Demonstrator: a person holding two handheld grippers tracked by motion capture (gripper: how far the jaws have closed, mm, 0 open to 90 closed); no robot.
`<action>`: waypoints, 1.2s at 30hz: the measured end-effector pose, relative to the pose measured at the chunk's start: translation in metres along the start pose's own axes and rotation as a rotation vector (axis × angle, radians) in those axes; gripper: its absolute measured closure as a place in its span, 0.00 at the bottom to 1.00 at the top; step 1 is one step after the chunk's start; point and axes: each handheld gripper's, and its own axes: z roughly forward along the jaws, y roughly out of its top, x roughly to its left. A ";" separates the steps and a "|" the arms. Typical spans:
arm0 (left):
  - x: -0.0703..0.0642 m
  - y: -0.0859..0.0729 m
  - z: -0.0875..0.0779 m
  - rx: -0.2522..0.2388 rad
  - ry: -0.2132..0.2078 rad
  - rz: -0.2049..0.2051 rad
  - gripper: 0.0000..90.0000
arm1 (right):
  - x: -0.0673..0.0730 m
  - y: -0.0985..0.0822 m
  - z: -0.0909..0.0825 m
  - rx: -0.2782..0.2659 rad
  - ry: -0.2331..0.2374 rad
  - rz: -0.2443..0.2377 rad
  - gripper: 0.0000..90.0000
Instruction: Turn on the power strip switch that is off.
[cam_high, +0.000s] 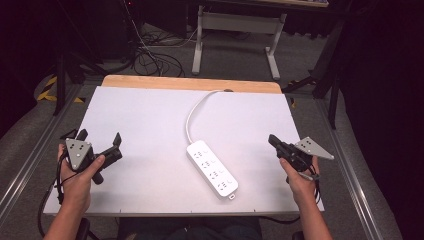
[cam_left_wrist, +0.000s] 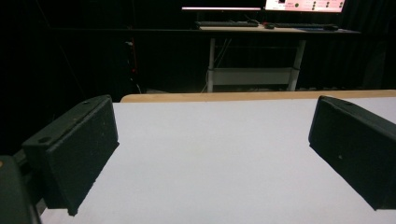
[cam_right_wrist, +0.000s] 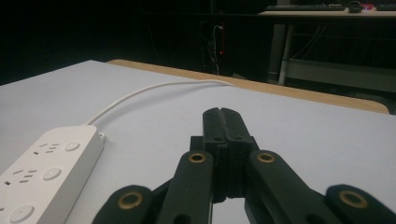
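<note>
Left hand (cam_high: 80, 172) comes in from the bottom edge at the table's left, forearm cut off by the frame. It holds the left gripper (cam_high: 100, 141) low over the white sheet (cam_high: 150, 130), pointing forward and a little inward. Jaws stand wide apart with nothing between them; in the left gripper view both black pads (cam_left_wrist: 74, 154) flank bare sheet, the right one cut off by the frame edge.

Power strip (cam_high: 212, 168) lies flat near the middle of the sheet, slanted, its near end close to the front edge. Its white cord (cam_high: 192, 117) curves away toward the table's far edge; where it ends is hard to make out. Strip is well apart from both grippers.

Right hand (cam_high: 300, 177) enters from the bottom right, wrist angled inward. Right gripper (cam_high: 272, 140) points toward the strip, jaws pressed together, holding nothing. In the right gripper view the strip (cam_right_wrist: 42, 172) sits at lower left, cut off by the frame.
</note>
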 end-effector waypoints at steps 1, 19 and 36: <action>0.000 0.000 0.000 0.001 -0.002 -0.001 0.02 | 0.000 0.001 -0.001 -0.001 0.003 0.000 1.00; 0.001 0.000 0.000 0.004 -0.006 -0.006 0.02 | 0.023 0.022 0.003 0.131 0.189 -0.004 1.00; 0.000 -0.001 0.001 0.011 -0.021 -0.002 0.03 | 0.069 0.025 0.034 0.278 0.330 -0.051 1.00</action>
